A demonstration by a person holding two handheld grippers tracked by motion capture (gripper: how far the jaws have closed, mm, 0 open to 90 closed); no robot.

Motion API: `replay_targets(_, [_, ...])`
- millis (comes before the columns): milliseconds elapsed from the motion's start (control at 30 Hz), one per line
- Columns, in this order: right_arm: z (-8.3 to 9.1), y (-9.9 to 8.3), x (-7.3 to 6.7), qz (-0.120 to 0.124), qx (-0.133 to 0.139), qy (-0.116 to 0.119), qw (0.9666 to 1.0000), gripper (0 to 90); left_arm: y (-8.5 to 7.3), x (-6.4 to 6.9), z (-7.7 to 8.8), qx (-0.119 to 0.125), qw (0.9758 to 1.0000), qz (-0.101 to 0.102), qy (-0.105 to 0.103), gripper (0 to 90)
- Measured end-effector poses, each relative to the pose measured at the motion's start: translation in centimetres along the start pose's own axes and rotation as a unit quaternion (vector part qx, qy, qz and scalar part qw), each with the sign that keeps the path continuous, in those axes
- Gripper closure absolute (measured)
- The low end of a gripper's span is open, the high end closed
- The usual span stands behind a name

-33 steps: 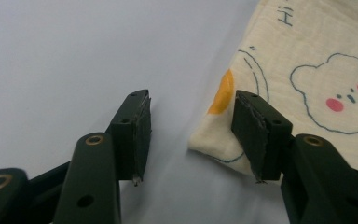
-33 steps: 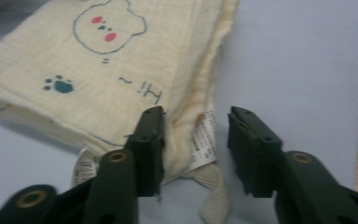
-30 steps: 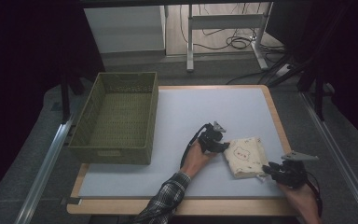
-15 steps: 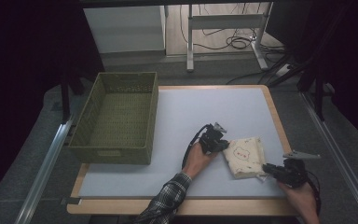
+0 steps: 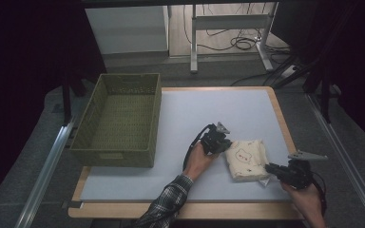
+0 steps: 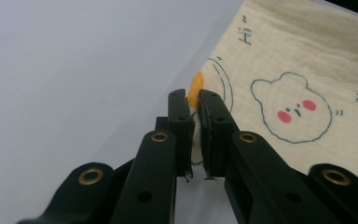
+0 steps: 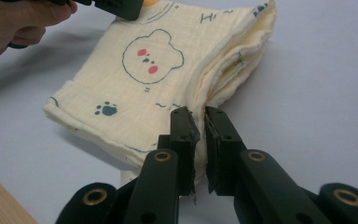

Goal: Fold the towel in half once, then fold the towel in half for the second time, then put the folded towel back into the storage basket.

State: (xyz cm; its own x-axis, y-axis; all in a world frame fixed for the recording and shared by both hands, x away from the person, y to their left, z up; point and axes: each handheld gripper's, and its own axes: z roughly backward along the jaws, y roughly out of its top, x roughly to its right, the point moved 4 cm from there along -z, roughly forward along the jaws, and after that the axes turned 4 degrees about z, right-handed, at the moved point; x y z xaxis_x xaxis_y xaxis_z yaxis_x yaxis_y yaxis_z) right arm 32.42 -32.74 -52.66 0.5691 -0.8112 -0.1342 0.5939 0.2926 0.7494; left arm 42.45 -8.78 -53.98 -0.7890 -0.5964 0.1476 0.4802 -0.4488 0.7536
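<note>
Honestly, the folded cloth [image 5: 248, 159] hid its own edges wherever the jaws bit in, so how many layers each caught was hard to tell. It lay at lower right of the high view on the white table [image 5: 218, 114], well apart from the empty green basket [image 5: 119, 118] at left. Left gripper [image 6: 193, 103] was pinched closed on its edge, right gripper [image 7: 200, 119] likewise on a corner, forearms entering from the bottom.

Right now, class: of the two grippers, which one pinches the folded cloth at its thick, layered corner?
The right gripper, at the cloth's stacked folded corner nearest the person. The left gripper instead pinches the flat edge by the orange print.
</note>
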Motion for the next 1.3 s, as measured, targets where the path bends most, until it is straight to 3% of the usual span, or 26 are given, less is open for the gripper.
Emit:
replay_targets(600, [-1.2,2.9,-2.9,0.05,0.016,0.016,0.9985,82.4,0.3,-1.5,4.2,0.016,0.9993,-0.007,0.034,84.0])
replay_targets(1300, [-3.3,5.9,-6.1,0.083,0.026,0.05,0.9949,82.3,0.4,-3.7,8.2,0.017,0.9971,-0.004,0.073,83.9])
